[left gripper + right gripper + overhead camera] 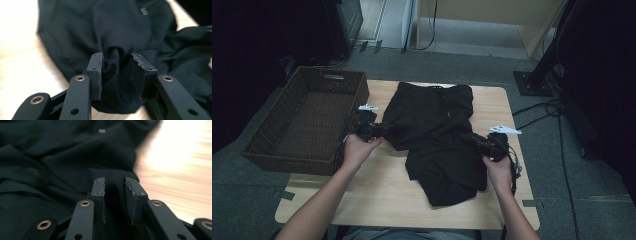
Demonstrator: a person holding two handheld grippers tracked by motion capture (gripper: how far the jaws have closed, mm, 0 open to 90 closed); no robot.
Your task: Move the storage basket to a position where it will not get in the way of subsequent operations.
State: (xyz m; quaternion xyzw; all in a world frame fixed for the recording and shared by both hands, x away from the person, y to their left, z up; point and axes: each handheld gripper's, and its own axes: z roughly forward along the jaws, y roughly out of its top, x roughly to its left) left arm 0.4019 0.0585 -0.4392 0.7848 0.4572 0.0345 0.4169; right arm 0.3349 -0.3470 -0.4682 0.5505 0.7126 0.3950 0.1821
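Observation:
A black garment (437, 135) lies crumpled and partly folded across the middle of the wooden table (377, 190). My left gripper (387, 130) is at the garment's left edge and my right gripper (477, 141) at its right edge, each held in a hand. In the left gripper view the jaws (116, 65) stand apart, and a loose fold of the black cloth (112, 25) bulges between them without being pinched. In the right gripper view the jaws (114, 187) are also apart over the dark cloth (62, 157), with fabric lying in the gap. A small grey label (143, 11) shows on the garment.
A dark brown wicker basket (302, 160) with nothing in it stands at the table's left side, overhanging the edge. Bare wood lies in front of the garment and at its right. Cables (552, 115) run over the grey floor to the right, beside a dark stand.

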